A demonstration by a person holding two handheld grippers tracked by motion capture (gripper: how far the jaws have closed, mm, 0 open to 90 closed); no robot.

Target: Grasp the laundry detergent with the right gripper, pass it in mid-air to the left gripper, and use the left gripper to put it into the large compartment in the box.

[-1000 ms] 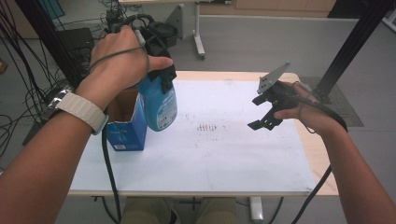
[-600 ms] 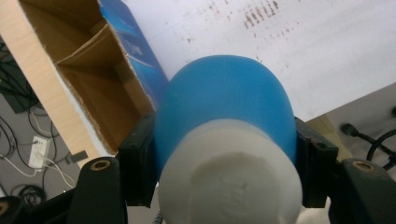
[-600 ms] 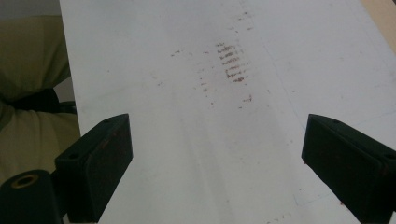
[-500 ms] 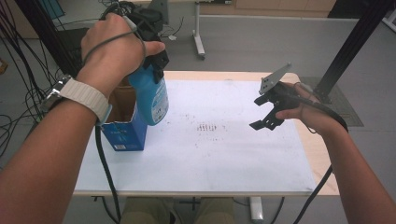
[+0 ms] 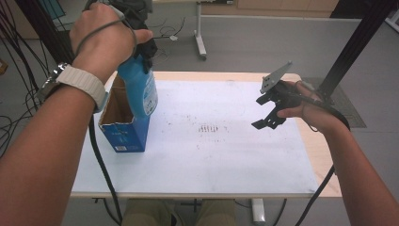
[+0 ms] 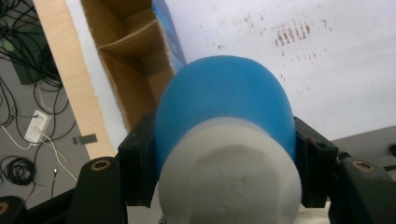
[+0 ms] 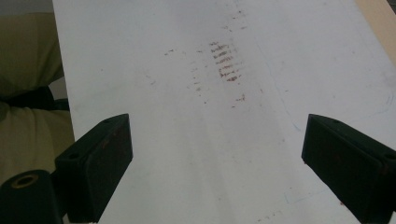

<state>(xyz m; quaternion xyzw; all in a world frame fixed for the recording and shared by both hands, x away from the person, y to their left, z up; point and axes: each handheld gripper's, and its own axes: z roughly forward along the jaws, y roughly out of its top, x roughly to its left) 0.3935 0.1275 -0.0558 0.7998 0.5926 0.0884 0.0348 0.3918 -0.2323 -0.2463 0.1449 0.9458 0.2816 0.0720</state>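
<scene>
A blue bottle (image 5: 141, 92) with a white cap (image 6: 233, 177) hangs tilted in the air, and my left gripper (image 5: 143, 44) is shut on its upper part. In the left gripper view the black pads (image 6: 135, 163) press on both sides of the bottle (image 6: 224, 102), just below the cap. Its lower end sits at the right rim of an open blue cardboard box (image 5: 124, 136), whose brown inside (image 6: 135, 60) has nothing in it. At the right, my right gripper (image 5: 260, 113) hovers open over the white sheet (image 5: 211, 155), nothing between its jaws (image 7: 215, 149).
The white sheet (image 7: 177, 70) covers most of the wooden table (image 5: 324, 160) and carries a patch of small reddish marks (image 5: 207, 128) at its middle. Cables and a table leg lie on the floor beyond the far edge.
My left hand has lifted the bottle and carried it left, from beside the box to over its right rim. The right gripper has stayed in place.
</scene>
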